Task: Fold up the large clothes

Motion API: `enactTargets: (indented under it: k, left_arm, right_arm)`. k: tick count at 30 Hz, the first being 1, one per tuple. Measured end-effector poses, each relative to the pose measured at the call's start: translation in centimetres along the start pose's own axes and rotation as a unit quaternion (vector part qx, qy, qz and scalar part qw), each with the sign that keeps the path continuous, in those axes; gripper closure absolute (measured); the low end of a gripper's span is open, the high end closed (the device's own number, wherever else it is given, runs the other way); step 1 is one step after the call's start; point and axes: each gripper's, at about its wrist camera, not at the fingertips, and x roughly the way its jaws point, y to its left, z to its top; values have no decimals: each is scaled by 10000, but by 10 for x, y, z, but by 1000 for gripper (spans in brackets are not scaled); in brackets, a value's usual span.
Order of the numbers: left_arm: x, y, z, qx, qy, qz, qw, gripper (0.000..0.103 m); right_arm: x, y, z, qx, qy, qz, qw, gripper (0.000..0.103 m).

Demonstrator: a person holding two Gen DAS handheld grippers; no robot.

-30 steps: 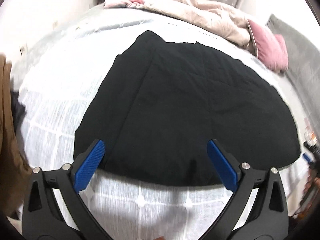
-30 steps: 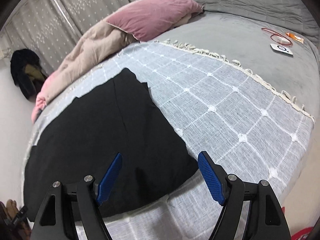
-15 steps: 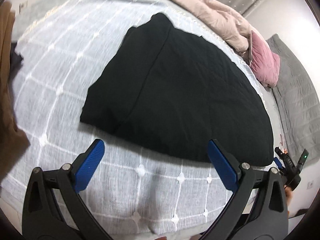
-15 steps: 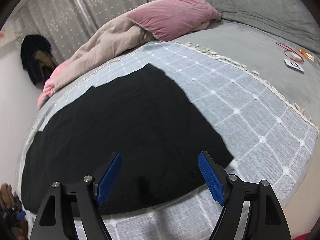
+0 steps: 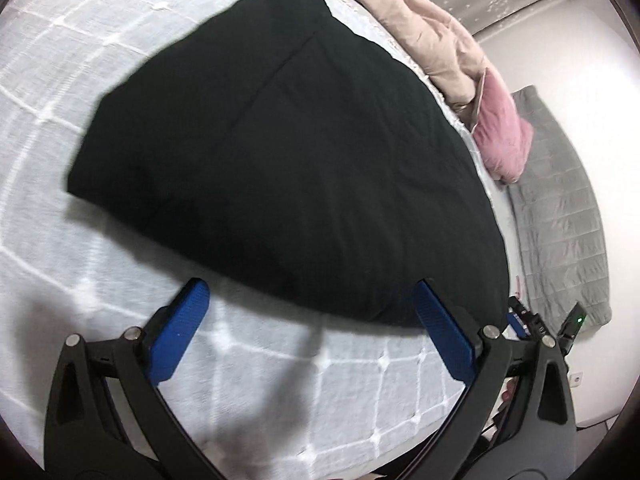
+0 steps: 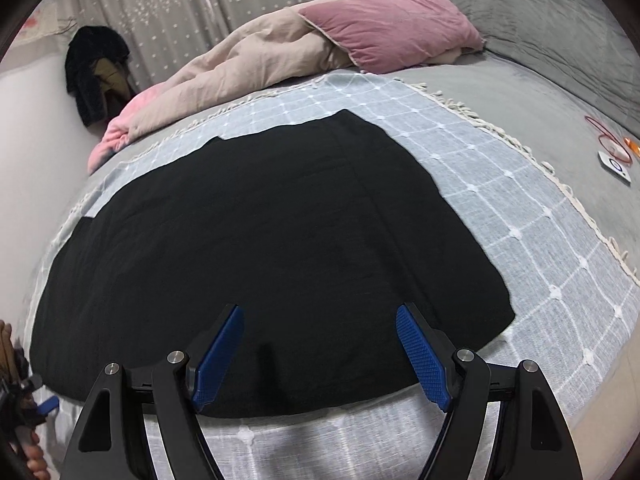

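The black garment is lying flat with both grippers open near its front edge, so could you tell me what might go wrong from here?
1. The black garment lies on a loose white checked throw; a deep pinch by the right gripper could grab both layers.
2. The left gripper hovers at the hem over bare throw, so closing there might miss the cloth.
3. Uneven grips could skew the fold.
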Motion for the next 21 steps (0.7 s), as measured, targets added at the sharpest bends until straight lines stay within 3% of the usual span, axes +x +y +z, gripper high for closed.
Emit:
enactTargets:
  k: [2, 7, 11, 13, 15, 16, 18, 21]
  left_arm:
    - [5, 0, 2, -112, -110, -15, 9999, 1]
    - [8, 9, 10, -618, -824, -154, 9946, 1]
    - [10, 11, 18, -752, -1357, 26, 9879, 3]
    - [13, 7, 24, -729, -1663, 378, 9826, 12]
    - [14, 9, 31, -779, -1901, 739, 9759, 36]
    - [13, 13, 32, -826, -1963, 809, 9737, 41]
    - [11, 19, 40, -1070, -2033, 709, 9707, 57]
    - [5, 19, 48, -1315, -2021, 468, 9694, 70]
  right_arm:
    - [3, 6, 0, -45, 54, 47, 10000, 23]
    - [7, 22, -2, -205, 114, 160, 9996, 23]
    - [11, 33, -5, -326, 188, 180, 9991, 23]
    - [13, 39, -6, -358, 226, 219, 9989, 23]
    - [14, 46, -7, -371, 246, 272, 9986, 23]
    - [15, 49, -8, -377, 248, 297, 9985, 23]
    - [16, 56, -9, -403, 253, 318, 9984, 23]
    - [18, 64, -10, -402, 250, 303, 9984, 23]
